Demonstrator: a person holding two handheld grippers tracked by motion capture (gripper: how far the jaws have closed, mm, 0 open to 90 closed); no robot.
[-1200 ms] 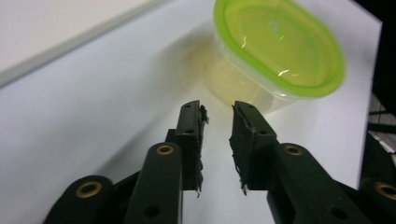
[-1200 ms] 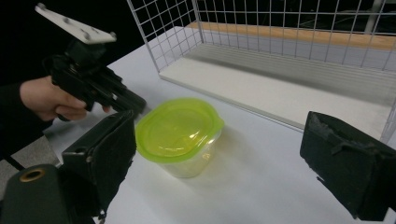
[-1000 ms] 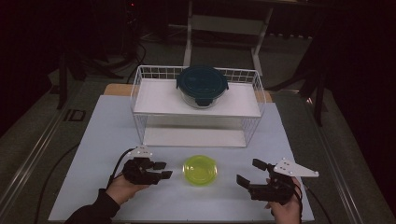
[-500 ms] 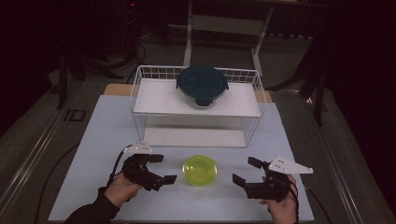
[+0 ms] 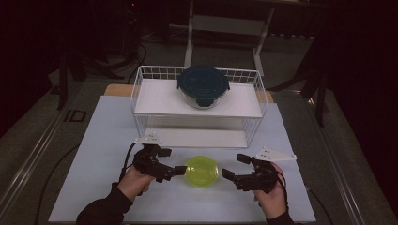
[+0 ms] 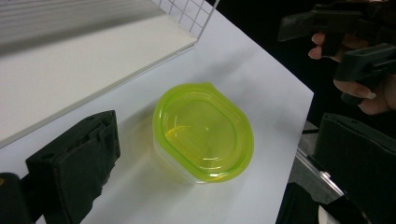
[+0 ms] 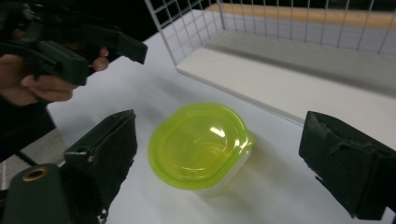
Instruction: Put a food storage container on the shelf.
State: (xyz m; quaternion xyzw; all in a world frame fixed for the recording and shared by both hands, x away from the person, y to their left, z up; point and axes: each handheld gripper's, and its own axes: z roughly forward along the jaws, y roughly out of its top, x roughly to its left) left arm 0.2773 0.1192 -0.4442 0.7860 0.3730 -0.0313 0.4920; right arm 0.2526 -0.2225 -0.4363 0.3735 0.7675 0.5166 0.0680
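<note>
With both sets of fingers spread, I'd bring the left gripper (image 5: 170, 161) and right gripper (image 5: 233, 166) level against the yellow-green container (image 5: 202, 171), squeezing gently.

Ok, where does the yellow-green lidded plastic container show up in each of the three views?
High view: yellow-green lidded plastic container lies low and central, between the two tools.
Left gripper view: mid-picture, on the white table.
Right gripper view: centre, between the black jaws.
Shared landmark: the white wire rack behind it.
</note>
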